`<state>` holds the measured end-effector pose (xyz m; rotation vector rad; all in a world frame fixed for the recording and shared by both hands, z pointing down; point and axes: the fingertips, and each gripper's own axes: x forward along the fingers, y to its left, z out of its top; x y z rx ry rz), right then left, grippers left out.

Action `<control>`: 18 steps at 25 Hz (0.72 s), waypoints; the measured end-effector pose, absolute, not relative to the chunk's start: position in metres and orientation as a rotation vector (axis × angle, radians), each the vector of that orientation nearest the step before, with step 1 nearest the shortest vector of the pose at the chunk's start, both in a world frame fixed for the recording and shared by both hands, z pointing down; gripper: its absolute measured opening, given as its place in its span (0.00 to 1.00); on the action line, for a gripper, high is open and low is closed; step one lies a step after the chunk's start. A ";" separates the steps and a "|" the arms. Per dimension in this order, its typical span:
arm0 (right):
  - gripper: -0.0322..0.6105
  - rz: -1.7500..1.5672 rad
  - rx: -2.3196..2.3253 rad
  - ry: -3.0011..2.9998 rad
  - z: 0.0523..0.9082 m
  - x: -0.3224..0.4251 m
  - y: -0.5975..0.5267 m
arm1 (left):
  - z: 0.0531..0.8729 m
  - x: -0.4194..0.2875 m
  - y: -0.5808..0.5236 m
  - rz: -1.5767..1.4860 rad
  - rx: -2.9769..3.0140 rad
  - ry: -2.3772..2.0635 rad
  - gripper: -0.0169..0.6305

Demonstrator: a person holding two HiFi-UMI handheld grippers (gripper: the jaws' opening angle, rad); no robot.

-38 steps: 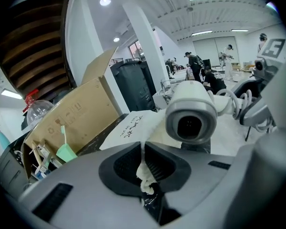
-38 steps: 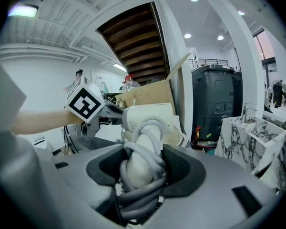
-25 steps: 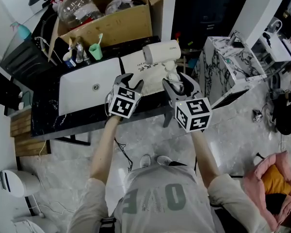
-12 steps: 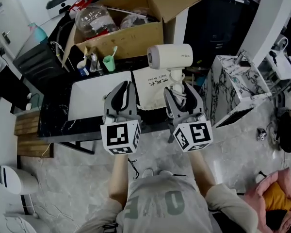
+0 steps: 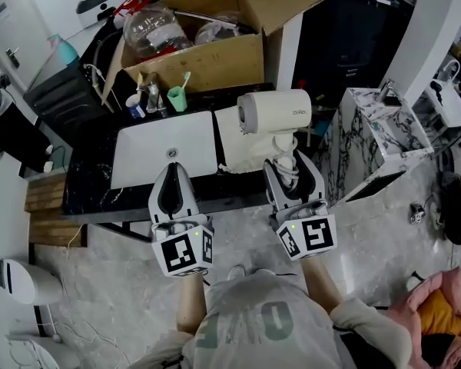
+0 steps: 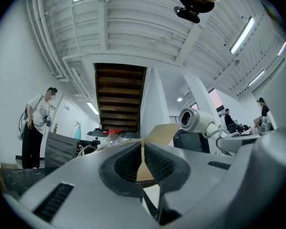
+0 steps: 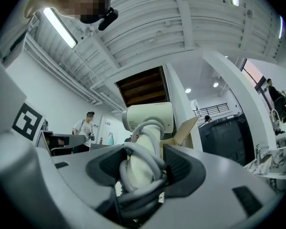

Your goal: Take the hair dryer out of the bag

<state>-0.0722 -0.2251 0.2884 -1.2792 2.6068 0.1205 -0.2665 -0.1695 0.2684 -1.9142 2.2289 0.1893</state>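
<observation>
Your right tongs (image 5: 290, 171) are clamped on the cord-wrapped handle of the hair dryer (image 5: 275, 112), up out of the bag (image 5: 227, 140) on the table (image 5: 84, 184), and your left tongs (image 5: 171, 171) just closed on nothing, so watch that heavy head pivoting on the loose cord and slipping out.

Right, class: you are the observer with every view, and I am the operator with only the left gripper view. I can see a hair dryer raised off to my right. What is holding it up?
Observer: The right gripper is shut on the hair dryer at its handle, with the cord wound round it.
Operator: And where is the bag?
Observer: The bag lies flat on the black counter beside the white basin, under the raised dryer.
</observation>
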 end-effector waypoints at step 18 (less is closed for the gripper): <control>0.43 0.076 -1.274 2.597 0.282 -0.062 -0.224 | 0.265 -0.260 -0.170 0.195 -1.939 2.218 0.09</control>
